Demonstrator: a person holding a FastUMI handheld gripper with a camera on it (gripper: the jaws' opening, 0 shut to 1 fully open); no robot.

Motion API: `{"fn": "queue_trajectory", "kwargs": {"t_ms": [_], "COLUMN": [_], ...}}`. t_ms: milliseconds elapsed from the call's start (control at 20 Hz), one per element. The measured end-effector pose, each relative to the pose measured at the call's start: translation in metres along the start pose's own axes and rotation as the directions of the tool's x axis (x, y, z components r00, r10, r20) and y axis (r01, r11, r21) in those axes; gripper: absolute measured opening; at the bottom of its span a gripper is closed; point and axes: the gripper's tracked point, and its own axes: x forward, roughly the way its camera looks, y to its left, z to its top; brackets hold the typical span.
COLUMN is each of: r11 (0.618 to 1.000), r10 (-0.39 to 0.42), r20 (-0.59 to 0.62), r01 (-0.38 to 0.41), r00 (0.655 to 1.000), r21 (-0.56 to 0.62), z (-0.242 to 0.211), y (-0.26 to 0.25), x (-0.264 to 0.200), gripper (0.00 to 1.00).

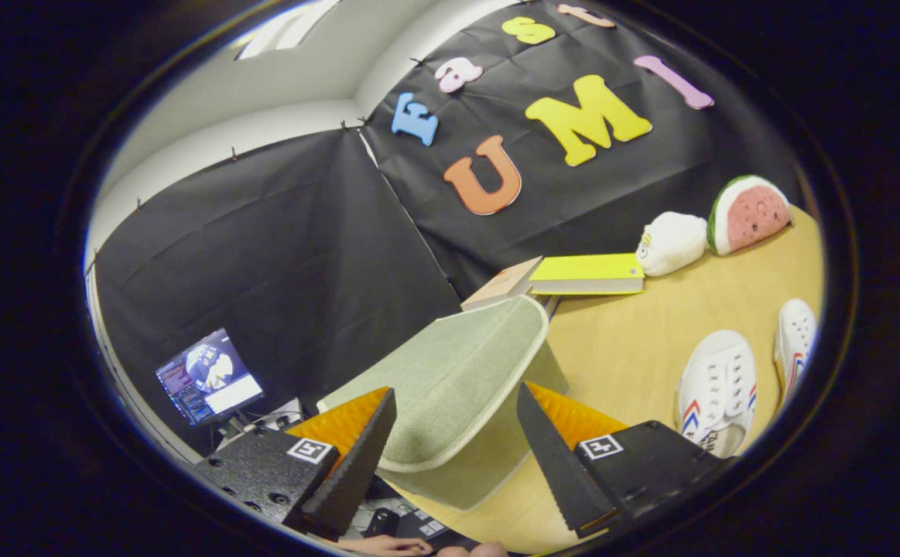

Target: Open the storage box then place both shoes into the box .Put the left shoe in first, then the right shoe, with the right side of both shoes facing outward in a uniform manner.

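Note:
The storage box (pixel 465 483) is pale green fabric with a cream-edged lid (pixel 457 363), and it stands at the near corner of the wooden table (pixel 635 348). My gripper (pixel 456 388) is open, its fingers spread wide to either side of the lid's front edge. The lid lies between them and neither finger presses on it. It looks slightly raised over the box's body, though I cannot tell by how much. Two white shoes with red and blue stripes lie on the table beyond the right finger, the nearer shoe (pixel 716 391) beside the farther shoe (pixel 796 340).
Behind the box lie a yellow book (pixel 589 272) and a tan book (pixel 500 285). A white plush (pixel 670 242) and a watermelon plush (pixel 751 213) sit by the booth's wall. A lit monitor (pixel 208 377) stands off the table, and a person's hand (pixel 388 545) shows below the fingers.

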Motion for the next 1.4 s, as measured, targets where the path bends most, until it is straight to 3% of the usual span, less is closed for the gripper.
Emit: {"fn": "queue_trajectory", "kwargs": {"t_ms": [300, 650, 800, 1000, 1050, 1100, 1300, 1400], "r11": [0.975, 0.878, 0.859, 0.885, 0.893, 0.897, 0.903, 0.924], "r10": [0.079, 0.259, 0.268, 0.222, 0.201, 0.198, 0.205, 0.196], "r20": [-0.044, -0.068, -0.055, -0.011, -0.005, -0.010, -0.008, -0.007], "r01": [-0.068, -0.205, -0.213, -0.197, -0.181, -0.177, -0.186, -0.183], "r00": [0.996, 0.964, 0.962, 0.975, 0.980, 0.980, 0.979, 0.981], "r21": [0.210, 0.432, 0.465, 0.423, 0.412, 0.405, 0.388, 0.335], "z": [-0.008, -0.015, -0.008, 0.009, 0.014, 0.015, 0.041, 0.059], "y": [0.000, 0.022, 0.019, 0.013, 0.011, 0.014, 0.036, 0.052], "x": [0.014, 0.027, 0.024, 0.008, 0.007, 0.007, 0.005, 0.006], "gripper": [1.00, 0.97, 0.91, 0.51, 0.32, 0.24, 0.10, 0.06]}}
